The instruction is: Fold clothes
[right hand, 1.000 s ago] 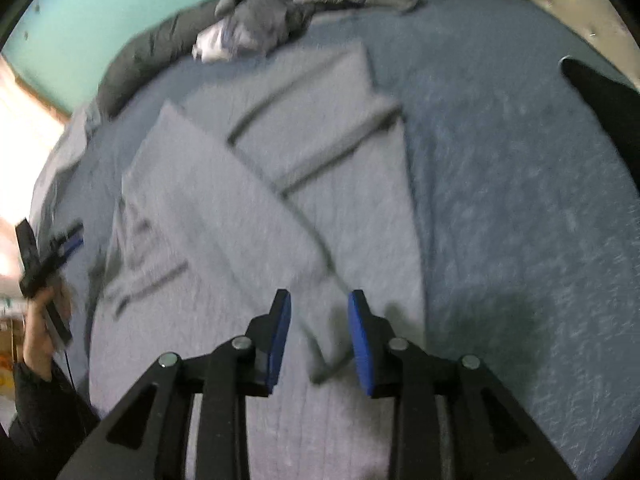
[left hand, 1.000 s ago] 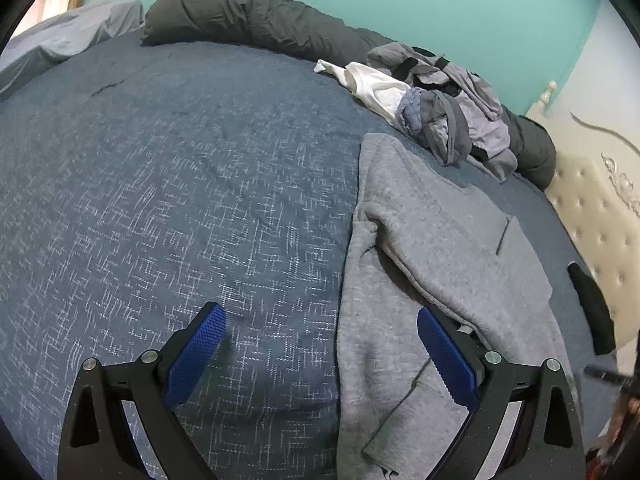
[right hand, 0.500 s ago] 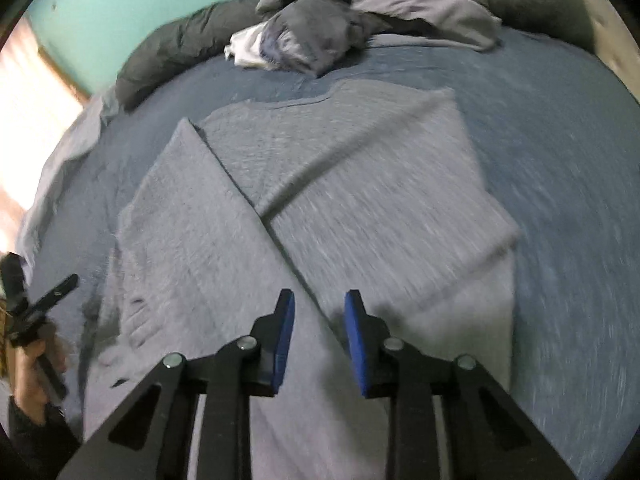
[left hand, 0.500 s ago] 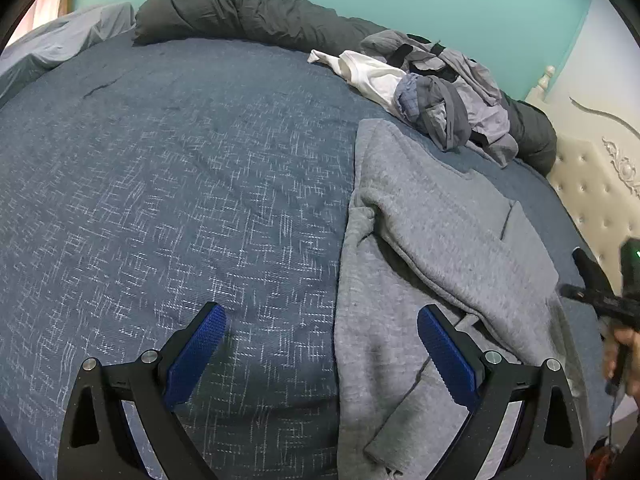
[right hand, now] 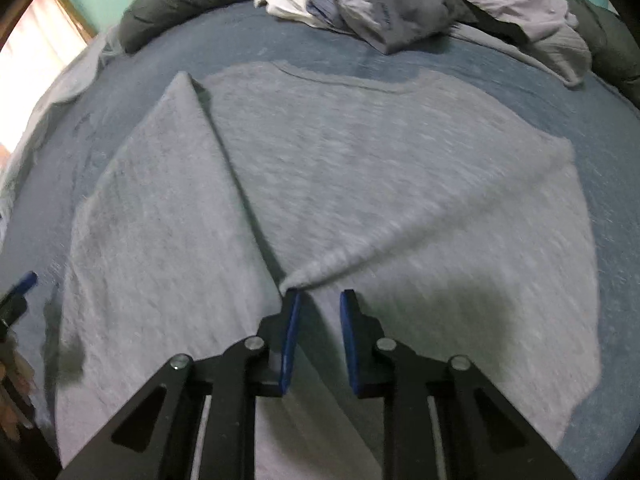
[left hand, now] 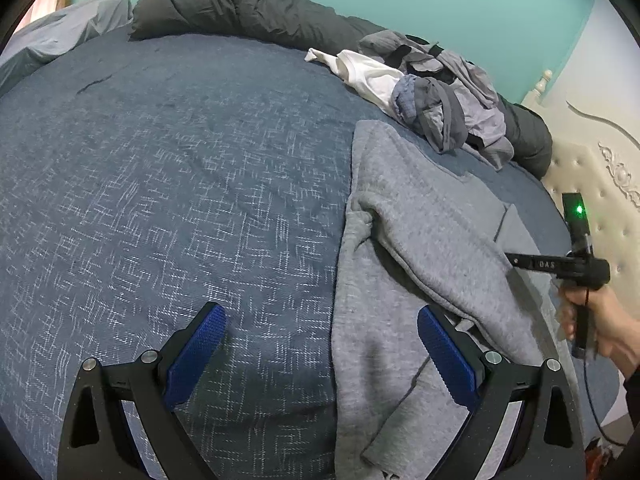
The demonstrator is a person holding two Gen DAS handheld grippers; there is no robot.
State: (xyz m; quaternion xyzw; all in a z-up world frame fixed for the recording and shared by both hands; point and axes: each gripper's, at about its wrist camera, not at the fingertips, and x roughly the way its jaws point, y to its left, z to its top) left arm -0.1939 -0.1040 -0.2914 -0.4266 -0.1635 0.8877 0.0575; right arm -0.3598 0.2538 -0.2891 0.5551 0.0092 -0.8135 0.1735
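Only lettering I can read, white "DAS" on the black body of my right gripper [left hand: 556, 265], left wrist view, no other text legible

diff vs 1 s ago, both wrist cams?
Right gripper swept across the grey sweater to the folded sleeve's tip, its jaws closing, nothing pinched yet. In the left view its hand came in at right. Left gripper stayed open and still; clothes pile unchanged.

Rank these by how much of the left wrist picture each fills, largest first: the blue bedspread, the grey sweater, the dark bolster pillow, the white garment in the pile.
1. blue bedspread
2. grey sweater, though it lies nearer the camera
3. dark bolster pillow, which lies farther off
4. white garment
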